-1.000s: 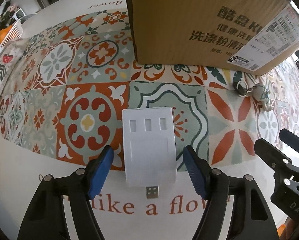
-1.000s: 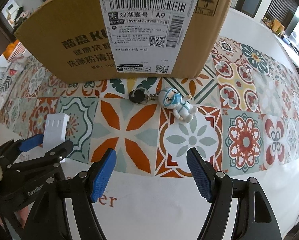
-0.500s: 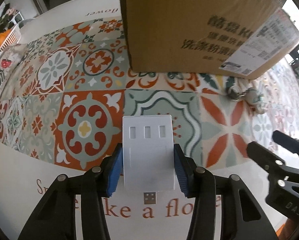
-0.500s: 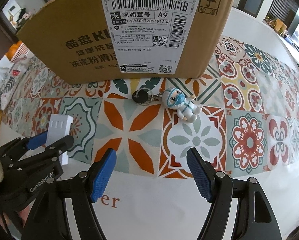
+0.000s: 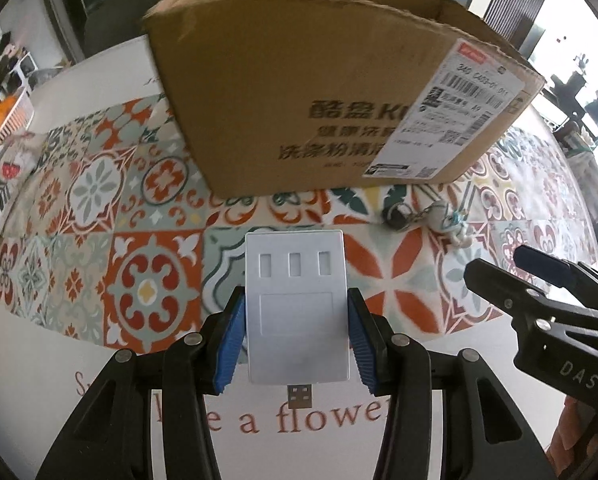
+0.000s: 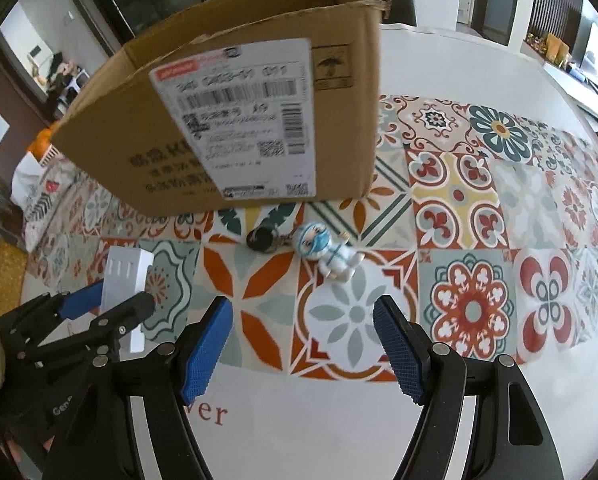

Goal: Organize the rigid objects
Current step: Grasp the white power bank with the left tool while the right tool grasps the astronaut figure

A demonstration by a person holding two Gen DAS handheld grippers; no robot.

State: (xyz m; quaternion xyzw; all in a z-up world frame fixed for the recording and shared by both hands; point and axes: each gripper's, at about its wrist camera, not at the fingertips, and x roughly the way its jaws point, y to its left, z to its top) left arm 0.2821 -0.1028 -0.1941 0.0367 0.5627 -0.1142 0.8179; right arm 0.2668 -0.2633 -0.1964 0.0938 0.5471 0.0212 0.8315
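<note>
1. Presently: left gripper clamps the white USB hub by its long edges; long axis runs along the fingers, plug end toward the wrist.
2. Hub: flat, rigid, smooth plastic, three slots.
3. Ahead and above: open cardboard box, matte, corrugated; likely destination.
4. Right gripper: jaws apart, empty; figurine keychain lies just ahead, glossy, lumpy.

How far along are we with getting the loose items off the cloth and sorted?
Done: nothing visibly; the cardboard box's inside is hidden. In hand: the left gripper is shut on the white USB hub. Left: the figurine keychain lies on the tablecloth before the box; the right gripper is open, empty.
</note>
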